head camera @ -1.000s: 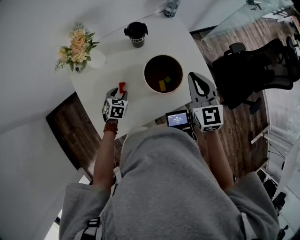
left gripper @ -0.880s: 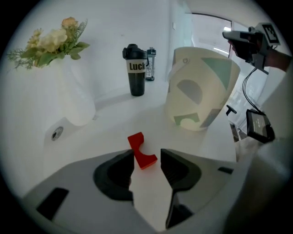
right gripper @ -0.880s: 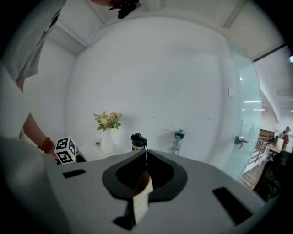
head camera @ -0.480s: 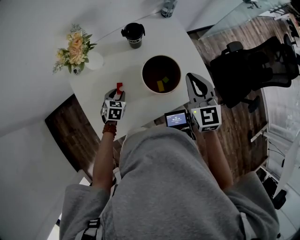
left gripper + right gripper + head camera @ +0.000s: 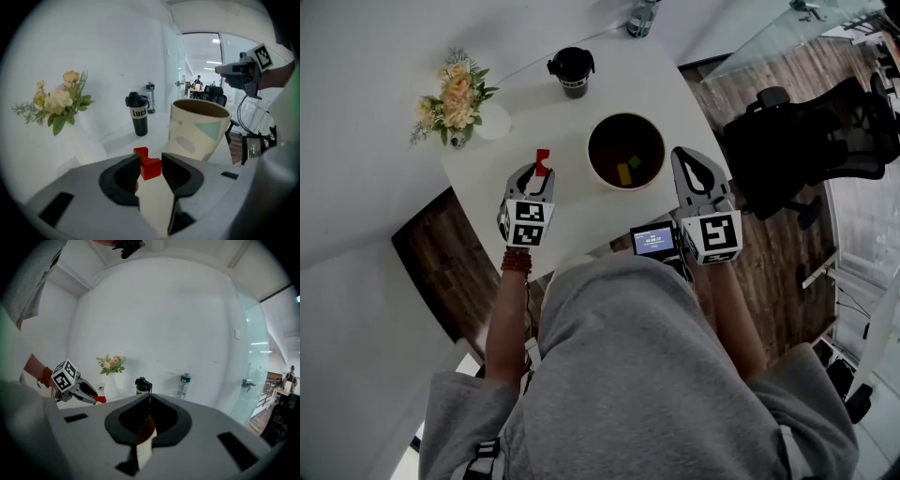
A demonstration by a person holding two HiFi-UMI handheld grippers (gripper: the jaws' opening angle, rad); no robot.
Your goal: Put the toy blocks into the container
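A red toy block (image 5: 543,159) sits between the fingers of my left gripper (image 5: 536,172), left of the container on the white table (image 5: 511,131). In the left gripper view both pads touch the red block (image 5: 150,168), and the jaws of the left gripper (image 5: 151,160) are still closing on it. The container (image 5: 626,150), a round paper tub with a dark inside, holds a yellow block (image 5: 624,171). My right gripper (image 5: 687,156) hovers just right of the tub, shut and empty. Through the right gripper (image 5: 150,397) a strip of the tub (image 5: 145,434) shows.
A black tumbler (image 5: 572,70) stands behind the tub, and a vase of flowers (image 5: 455,98) is at the table's far left. A water bottle (image 5: 642,17) is at the far edge. A small lit screen (image 5: 654,240) sits by my right hand. An office chair (image 5: 806,141) stands to the right.
The left gripper's jaws have narrowed onto the red block, and gripper and block have shifted a little away from me. The right gripper has hardly moved.
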